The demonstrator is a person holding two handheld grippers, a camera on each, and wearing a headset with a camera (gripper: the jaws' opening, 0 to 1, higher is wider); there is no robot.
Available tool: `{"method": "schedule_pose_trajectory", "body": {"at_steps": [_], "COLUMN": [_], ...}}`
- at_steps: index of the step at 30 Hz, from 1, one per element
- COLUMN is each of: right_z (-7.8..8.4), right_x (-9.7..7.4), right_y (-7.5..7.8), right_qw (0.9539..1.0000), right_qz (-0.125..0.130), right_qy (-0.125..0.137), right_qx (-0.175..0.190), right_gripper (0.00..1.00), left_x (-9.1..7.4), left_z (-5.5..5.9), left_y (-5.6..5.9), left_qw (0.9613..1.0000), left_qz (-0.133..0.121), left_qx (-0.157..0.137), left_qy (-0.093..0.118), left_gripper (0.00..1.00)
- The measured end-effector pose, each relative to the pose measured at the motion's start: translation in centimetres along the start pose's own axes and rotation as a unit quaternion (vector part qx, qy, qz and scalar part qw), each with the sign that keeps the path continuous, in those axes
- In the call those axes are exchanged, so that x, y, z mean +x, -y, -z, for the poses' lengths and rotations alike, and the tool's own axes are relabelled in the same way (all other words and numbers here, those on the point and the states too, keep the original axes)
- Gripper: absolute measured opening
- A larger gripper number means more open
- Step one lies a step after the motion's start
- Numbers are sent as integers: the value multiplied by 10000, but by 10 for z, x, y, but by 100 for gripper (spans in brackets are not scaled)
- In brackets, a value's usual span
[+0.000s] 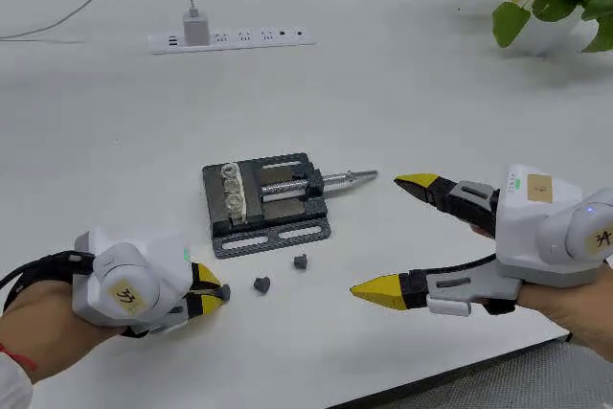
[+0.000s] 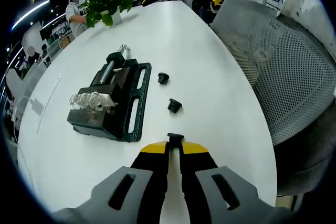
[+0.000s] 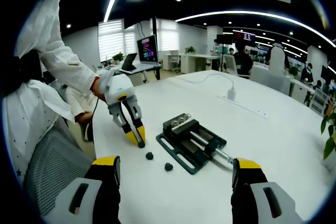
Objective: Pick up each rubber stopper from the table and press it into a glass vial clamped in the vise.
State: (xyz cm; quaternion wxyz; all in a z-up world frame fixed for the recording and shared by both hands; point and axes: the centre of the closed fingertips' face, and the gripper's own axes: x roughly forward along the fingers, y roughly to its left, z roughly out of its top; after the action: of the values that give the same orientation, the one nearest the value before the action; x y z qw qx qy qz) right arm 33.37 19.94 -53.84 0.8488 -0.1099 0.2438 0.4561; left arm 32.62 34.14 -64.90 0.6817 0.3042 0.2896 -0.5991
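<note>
- The left gripper point(image 1: 213, 292) is closed, pinching a rubber stopper point(image 1: 223, 290) between its yellow tips.
- The right gripper point(image 1: 393, 235) is spread wide and holds nothing.
- A second stopper point(image 1: 261, 284) and a third stopper point(image 1: 301, 261) lie on the table point(image 1: 115, 141) just before the vise point(image 1: 278, 227), which clamps the glass vials point(image 1: 233, 189).
</note>
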Motion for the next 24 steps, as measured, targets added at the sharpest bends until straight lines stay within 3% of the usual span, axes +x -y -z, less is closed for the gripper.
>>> {"method": "schedule_pose_trajectory", "body": {"at_steps": [7, 16, 24], "right_z": [-1, -5, -23], "right_x": [1, 3, 4], "right_y": [0, -2, -7], "right_qw": [10000, 10000, 9997], "right_qz": [-18, -73, -199], "right_qy": [3, 14, 153], "right_qx": [-13, -48, -72], "right_gripper": [86, 85, 84], "left_x": [0, -8, -21], "left_z": [-1, -10, -27], "left_y": [0, -3, -5], "left_qw": [10000, 9992, 9950], "left_qz": [-45, -138, -270], "left_qx": [-3, -254, -695], "left_qy": [26, 264, 667], "left_gripper": [4, 4, 3]}}
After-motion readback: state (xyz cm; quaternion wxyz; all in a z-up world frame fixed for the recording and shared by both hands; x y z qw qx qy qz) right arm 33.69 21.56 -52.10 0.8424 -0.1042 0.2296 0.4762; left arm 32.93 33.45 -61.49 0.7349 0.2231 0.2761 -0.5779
